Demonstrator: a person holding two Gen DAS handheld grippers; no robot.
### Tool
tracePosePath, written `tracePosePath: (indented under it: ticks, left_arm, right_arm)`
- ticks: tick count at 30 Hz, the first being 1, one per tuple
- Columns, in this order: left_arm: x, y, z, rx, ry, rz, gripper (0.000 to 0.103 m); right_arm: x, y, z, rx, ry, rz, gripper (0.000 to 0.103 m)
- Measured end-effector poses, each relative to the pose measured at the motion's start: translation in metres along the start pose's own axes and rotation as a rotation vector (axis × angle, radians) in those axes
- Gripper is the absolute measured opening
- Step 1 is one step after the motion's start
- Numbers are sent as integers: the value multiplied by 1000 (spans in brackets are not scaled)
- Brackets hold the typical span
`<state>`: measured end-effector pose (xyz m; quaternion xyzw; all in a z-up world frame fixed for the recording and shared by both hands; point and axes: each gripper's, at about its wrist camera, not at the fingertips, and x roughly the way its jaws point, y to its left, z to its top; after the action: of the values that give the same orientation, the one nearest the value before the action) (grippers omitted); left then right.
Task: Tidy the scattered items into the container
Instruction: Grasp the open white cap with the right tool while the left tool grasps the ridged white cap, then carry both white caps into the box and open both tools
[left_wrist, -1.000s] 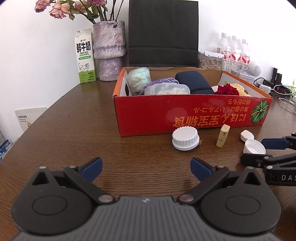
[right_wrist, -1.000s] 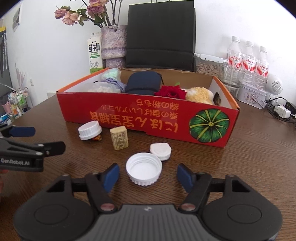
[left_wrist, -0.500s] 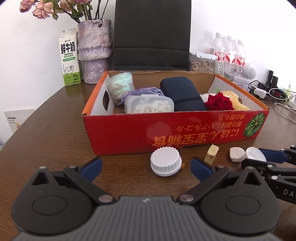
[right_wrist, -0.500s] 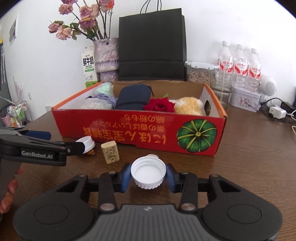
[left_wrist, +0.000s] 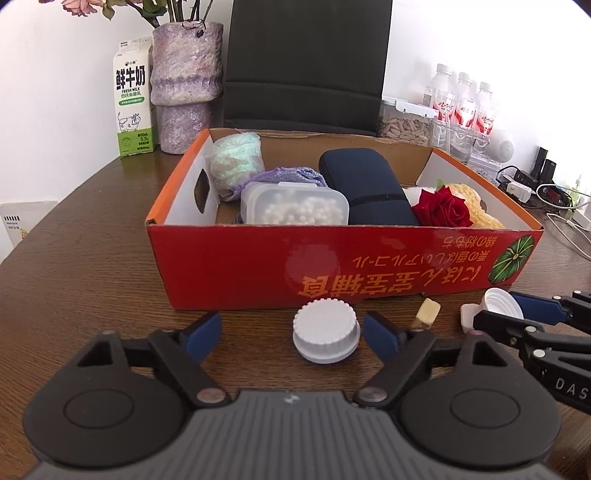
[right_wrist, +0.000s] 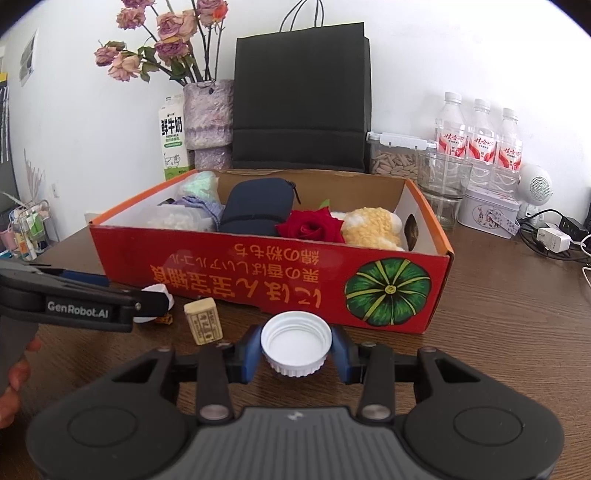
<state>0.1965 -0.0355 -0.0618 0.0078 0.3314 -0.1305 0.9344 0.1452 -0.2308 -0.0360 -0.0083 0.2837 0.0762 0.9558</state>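
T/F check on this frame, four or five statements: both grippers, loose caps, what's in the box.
1. The right gripper is clamped on the open white cap. True.
2. The ribbed white lid lies in the red box. False: it sits on the table, between the closing jaws of the left gripper, untouched.
3. A red rose lies in the box. True.
4. The small tan block is held. False: it stands free on the table.

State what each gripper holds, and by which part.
Right gripper: open white cap, clamped across its ribbed sides. Left gripper: nothing held; jaws closing around the white lid.
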Motion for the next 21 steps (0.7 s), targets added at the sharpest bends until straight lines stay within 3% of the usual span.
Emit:
tracePosePath:
  ticks: [5,7,13,21]
  left_arm:
    - [4,1,0,-19,9,-56,60]
    - [3,0,0,-22,5,-73,41]
    - [1,-1,-1,-20,3,-115,41]
    - [-13,2,-3,-11,-41,-103,41]
  right_arm:
    - [1,0,-1,1,-2,-4,39]
    - [1,1,-2,-2,0,-3,39]
    - [-1,5,-3,-17,-7,-8,39]
    - [-5,6,-5,-24,-20,-8,39]
